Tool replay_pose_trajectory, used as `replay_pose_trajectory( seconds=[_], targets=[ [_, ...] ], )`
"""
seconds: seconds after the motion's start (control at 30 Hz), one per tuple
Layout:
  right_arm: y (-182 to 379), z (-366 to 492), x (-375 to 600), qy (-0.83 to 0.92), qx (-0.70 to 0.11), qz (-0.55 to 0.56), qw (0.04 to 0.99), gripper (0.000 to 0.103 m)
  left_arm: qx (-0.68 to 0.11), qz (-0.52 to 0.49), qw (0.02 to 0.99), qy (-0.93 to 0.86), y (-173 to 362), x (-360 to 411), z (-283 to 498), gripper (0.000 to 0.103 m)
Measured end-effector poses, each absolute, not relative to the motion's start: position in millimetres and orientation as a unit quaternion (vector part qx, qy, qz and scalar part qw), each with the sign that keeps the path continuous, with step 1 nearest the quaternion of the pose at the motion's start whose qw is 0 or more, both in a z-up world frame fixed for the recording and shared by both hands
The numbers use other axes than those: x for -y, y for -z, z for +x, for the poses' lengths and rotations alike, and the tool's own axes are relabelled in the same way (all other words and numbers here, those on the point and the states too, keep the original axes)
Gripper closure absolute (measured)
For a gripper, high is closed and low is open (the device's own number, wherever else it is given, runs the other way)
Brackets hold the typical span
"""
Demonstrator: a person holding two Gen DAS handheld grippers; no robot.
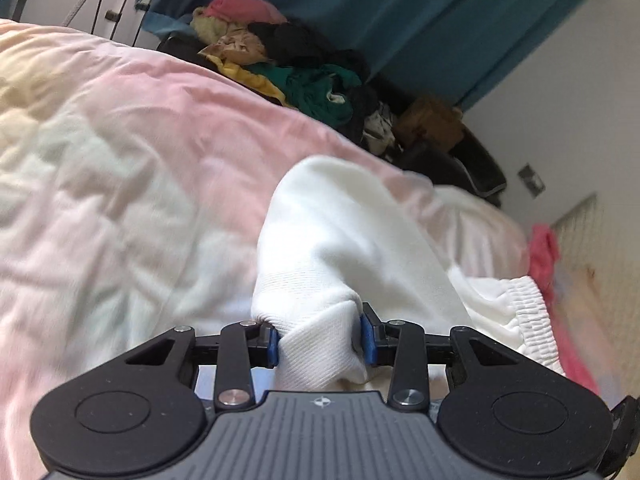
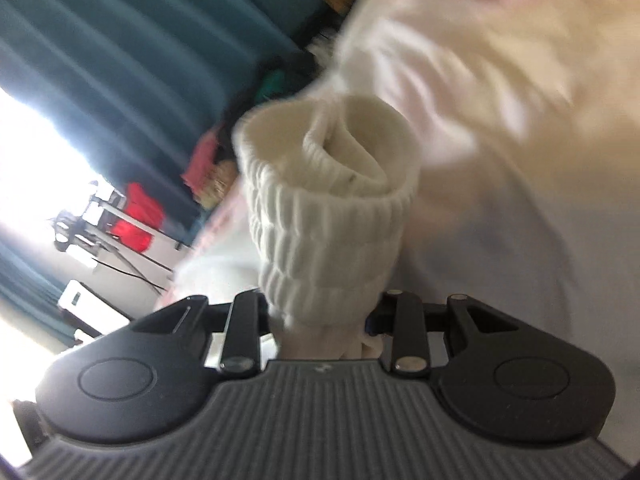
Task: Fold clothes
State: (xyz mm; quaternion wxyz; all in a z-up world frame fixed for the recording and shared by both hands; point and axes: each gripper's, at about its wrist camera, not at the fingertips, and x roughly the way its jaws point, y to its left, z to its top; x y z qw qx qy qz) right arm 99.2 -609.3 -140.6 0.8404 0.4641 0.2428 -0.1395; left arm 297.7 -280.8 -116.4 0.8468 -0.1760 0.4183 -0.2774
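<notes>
A white knit garment (image 1: 348, 240) lies bunched on a pale pink and white bed cover (image 1: 120, 160). My left gripper (image 1: 320, 340) is shut on a fold of its plain fabric, the blue pads (image 1: 369, 340) pinching it. Its ribbed elastic edge (image 1: 524, 312) trails to the right. In the right wrist view my right gripper (image 2: 320, 320) is shut on the ribbed white cuff (image 2: 328, 216) of the garment, which stands up as a rolled tube in front of the camera. The right fingertips are hidden by the cloth.
A heap of mixed clothes (image 1: 288, 60) in green, black, yellow and pink sits beyond the bed's far edge, before a teal curtain (image 1: 440, 12). A pink cloth (image 1: 544, 256) lies at the bed's right edge. A red garment (image 2: 136, 216) hangs on a rack by the bright window.
</notes>
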Motion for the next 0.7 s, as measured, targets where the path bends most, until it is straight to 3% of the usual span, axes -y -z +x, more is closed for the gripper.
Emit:
replay_pose_trajectory(
  seconds=[0.23, 0.43, 0.7],
  targets=[
    [169, 74, 605, 0.139, -0.257, 0.523, 0.801, 0.061, -0.401, -0.109, 0.864, 0.283, 116, 277, 266, 0.053],
    [117, 65, 593, 0.175, -0.323, 0.472, 0.801, 0.061, -0.413, -0.064, 0.871, 0.259, 80, 274, 248, 0.048],
    [38, 25, 554, 0.155, -0.328, 0.385, 0.848, 0.061, -0.364, -0.028, 0.893, 0.263, -4, 255, 188, 0.038]
  ],
)
